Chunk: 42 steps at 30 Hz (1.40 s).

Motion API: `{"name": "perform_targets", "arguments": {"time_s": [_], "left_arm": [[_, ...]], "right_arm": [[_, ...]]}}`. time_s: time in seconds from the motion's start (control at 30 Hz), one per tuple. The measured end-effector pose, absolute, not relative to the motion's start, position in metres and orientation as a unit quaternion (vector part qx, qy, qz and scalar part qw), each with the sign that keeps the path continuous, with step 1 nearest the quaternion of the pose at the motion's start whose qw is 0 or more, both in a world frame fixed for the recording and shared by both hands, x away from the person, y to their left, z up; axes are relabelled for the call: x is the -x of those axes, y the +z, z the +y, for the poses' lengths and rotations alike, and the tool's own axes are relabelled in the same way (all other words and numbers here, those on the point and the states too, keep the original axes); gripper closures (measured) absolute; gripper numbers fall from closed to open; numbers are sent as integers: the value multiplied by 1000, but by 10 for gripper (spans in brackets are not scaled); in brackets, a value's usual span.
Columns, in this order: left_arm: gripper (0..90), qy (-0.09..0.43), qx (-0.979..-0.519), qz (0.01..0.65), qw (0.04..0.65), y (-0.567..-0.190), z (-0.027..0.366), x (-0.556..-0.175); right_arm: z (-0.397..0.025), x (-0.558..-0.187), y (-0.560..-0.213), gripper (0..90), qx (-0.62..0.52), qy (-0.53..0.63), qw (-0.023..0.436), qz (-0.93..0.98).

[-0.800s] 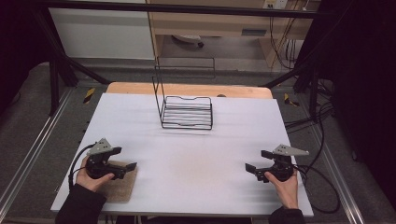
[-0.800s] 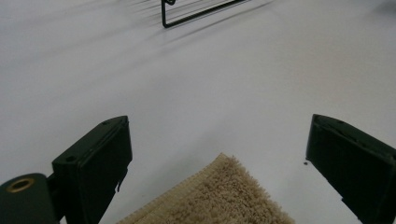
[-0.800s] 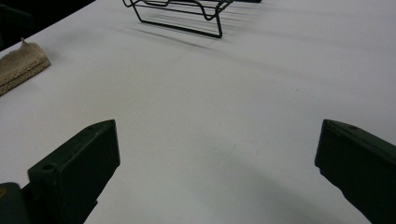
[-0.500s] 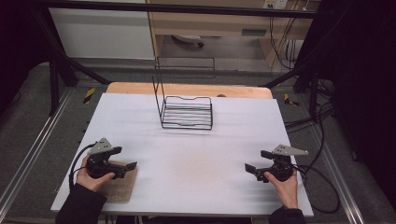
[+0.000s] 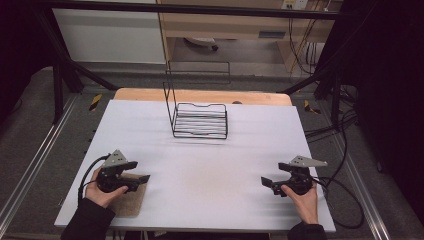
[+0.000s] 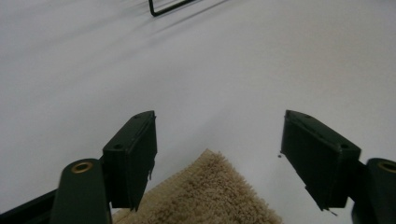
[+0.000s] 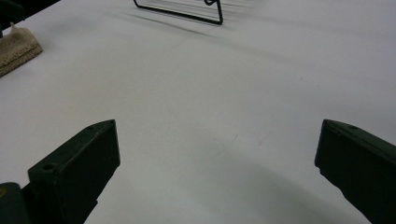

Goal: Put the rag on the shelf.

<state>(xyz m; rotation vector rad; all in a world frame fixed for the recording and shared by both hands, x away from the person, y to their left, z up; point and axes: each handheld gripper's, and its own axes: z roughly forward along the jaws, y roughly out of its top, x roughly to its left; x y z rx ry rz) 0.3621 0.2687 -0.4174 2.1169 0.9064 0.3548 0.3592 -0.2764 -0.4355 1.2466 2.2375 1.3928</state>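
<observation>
A folded tan towel (image 5: 127,201) lies flat near the table's front left corner. My left gripper (image 5: 144,179) hovers over its far edge, open, and the towel's corner (image 6: 205,193) shows between the jaws without being gripped. My left gripper (image 6: 219,120) holds nothing. My right gripper (image 5: 265,182) rests at the front right, jaws wide apart over bare white table. In the right gripper view, my right gripper (image 7: 217,129) is open and empty, and the towel (image 7: 16,46) lies far off at the left. A black wire rack (image 5: 200,120) stands at the back middle.
The white table top (image 5: 210,165) ends in a wooden strip (image 5: 200,96) behind the rack. The rack's front edge (image 7: 187,13) and one corner (image 6: 163,7) appear far ahead of the jaws. Cables trail off the table's right side (image 5: 345,200).
</observation>
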Motion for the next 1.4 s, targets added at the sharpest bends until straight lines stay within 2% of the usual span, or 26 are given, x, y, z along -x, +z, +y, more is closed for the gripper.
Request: {"name": "perform_targets", "arguments": {"time_s": [0.1,0.5,0.83,1.07,1.17,1.3,1.4], "left_arm": [[373,127,-843,360,380,-421,264,-363],[545,112,-860,374,330,-434,259,-376],[611,79,-863,387,315,-437,267,-381],[631,87,-873,375,299,-437,260,-381],[678,85,-876,372,295,-436,259,-382],[788,79,-878,371,291,-435,257,-382],[811,73,-878,371,293,-435,257,-382]], "right_arm": [[-275,-360,-437,6,-423,469,113,767],[-274,-360,-438,6,-423,464,109,771],[-273,-361,-438,6,-422,462,108,772],[-273,-361,-438,6,-423,462,106,773],[-273,-361,-438,6,-423,462,106,772],[-273,-361,-438,6,-423,463,107,772],[-273,-360,-438,6,-424,463,105,771]]}}
